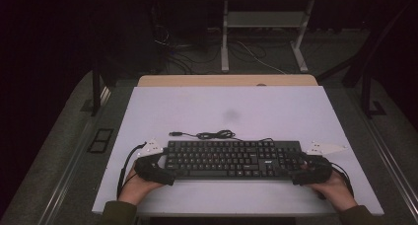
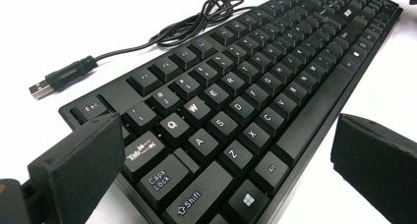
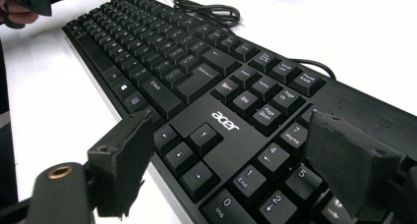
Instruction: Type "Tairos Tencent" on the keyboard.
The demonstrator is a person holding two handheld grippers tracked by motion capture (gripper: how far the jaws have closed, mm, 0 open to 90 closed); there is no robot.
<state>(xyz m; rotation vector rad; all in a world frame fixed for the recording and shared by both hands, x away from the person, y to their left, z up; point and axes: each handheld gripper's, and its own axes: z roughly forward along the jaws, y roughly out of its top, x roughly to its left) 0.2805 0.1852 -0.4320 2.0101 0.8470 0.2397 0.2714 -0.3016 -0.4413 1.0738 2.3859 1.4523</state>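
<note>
Keyboard (image 1: pixel 232 159) lies lengthwise between my 2 claws, left claw (image 2: pixel 221 184) and right claw (image 3: pixel 221 170) each gaping over an end.

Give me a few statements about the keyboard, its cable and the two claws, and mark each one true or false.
1. The black Acer keyboard lies flat on the white table. True.
2. Its USB plug is plugged into a socket. False: it lies loose on the table.
3. The left claw is open at the keyboard's Esc end. True.
4. The right claw is shut. False: its jaws stand apart over the number pad end.
5. The cable lies bunched behind the keyboard. True.
</note>
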